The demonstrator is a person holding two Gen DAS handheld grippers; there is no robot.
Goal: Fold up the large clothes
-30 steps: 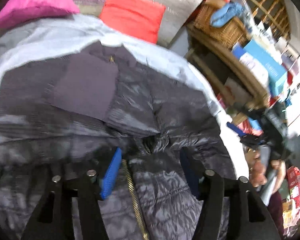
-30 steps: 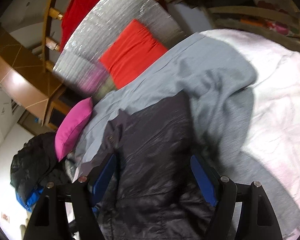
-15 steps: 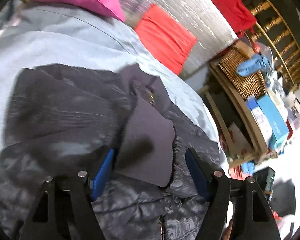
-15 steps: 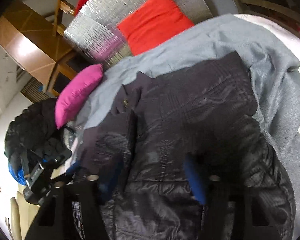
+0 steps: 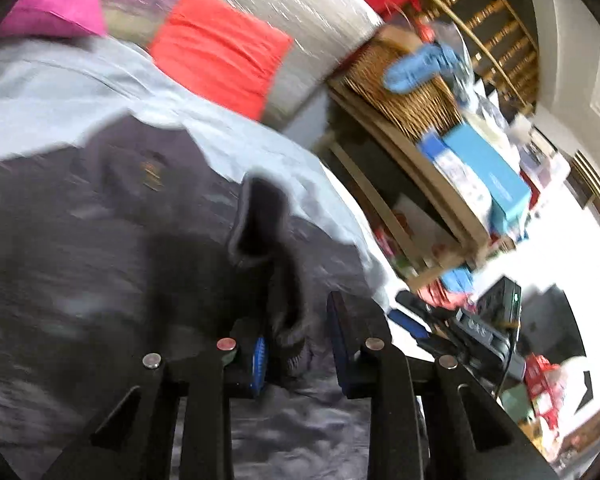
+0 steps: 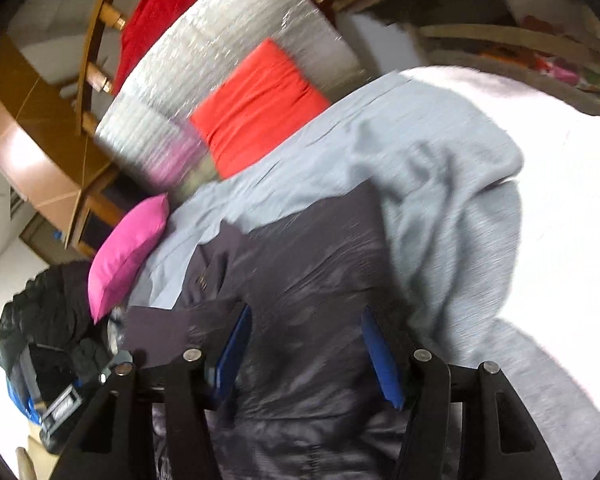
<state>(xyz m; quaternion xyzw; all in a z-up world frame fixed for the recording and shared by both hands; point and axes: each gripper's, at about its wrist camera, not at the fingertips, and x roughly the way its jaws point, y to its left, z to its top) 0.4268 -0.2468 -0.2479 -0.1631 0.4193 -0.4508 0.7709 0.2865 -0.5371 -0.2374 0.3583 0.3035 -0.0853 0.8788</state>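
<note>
A dark quilted puffer jacket point(image 5: 112, 248) lies spread on a pale grey-blue sheet point(image 5: 60, 92). My left gripper point(image 5: 298, 344) has narrowed its blue-padded jaws around a raised fold of the jacket point(image 5: 272, 240) that stands up between them. In the right wrist view the same jacket point(image 6: 312, 280) lies under my right gripper point(image 6: 306, 344), whose blue pads are wide apart and hold nothing. The view is motion-blurred.
A pink cushion point(image 6: 128, 252) and an orange-red cushion point(image 6: 260, 104) lie at the sheet's far edge against a silver padded board point(image 5: 292, 32). A cluttered wooden shelf with a wicker basket point(image 5: 404, 92) stands to the right. A black garment heap point(image 6: 40, 316) lies at left.
My left gripper's jaws have narrowed onto a lifted fold of the jacket and swung right. My right gripper has stayed open and shifted over the jacket.
</note>
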